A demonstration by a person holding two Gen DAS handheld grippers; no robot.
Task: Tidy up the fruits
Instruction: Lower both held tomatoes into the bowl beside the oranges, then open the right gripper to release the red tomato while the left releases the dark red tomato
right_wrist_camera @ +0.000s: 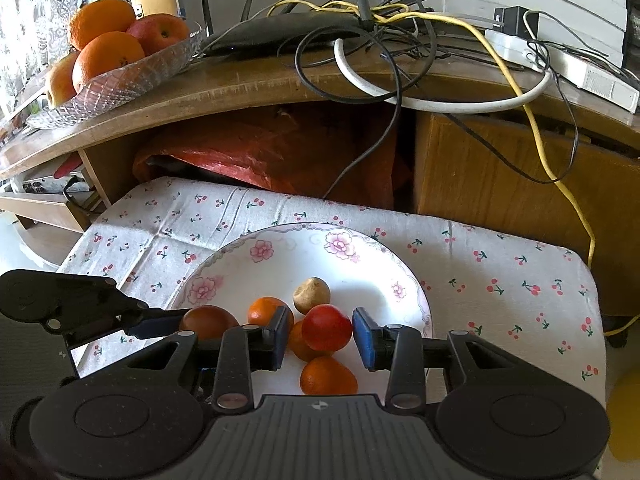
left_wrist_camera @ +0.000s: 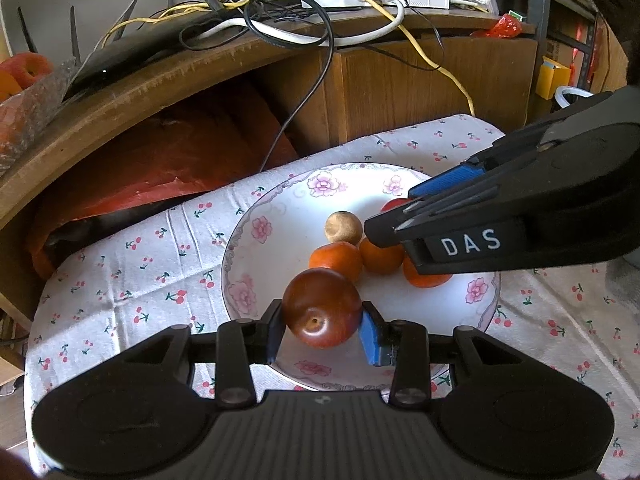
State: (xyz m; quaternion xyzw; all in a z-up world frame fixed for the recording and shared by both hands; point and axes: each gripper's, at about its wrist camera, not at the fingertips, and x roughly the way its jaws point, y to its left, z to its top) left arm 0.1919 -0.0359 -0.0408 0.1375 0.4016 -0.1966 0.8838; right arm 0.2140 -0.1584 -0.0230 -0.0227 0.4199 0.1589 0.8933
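Two grippers sit over my work area, and I go through it from the biggest thing down. The wooden cabinet [right_wrist_camera: 500,168] fills the background, its top strewn with cables [right_wrist_camera: 400,40] and carrying a glass bowl [right_wrist_camera: 132,76] of oranges and an apple on its left end. In front of it lies the cherry-print cloth [right_wrist_camera: 500,276], and on that cloth rests the flowered plate [right_wrist_camera: 240,268].

My left gripper [left_wrist_camera: 322,320] is clamped on a dark red plum [left_wrist_camera: 322,308], both pads pressing its sides, holding it above the near rim of the plate (whether it touches the plate I cannot tell). My right gripper [right_wrist_camera: 320,330] stands with its jaws apart around a bright red fruit [right_wrist_camera: 326,327]; a small gap shows beside the blue pad [right_wrist_camera: 366,340], so it grips nothing.

Three tangerines lie on the plate: one [right_wrist_camera: 266,310] towards the left gripper, one [right_wrist_camera: 302,346] partly hidden under the red fruit, one [right_wrist_camera: 328,376] nearest the right wrist camera. Smallest is a tan, round fruit [right_wrist_camera: 312,290], just behind the red one.
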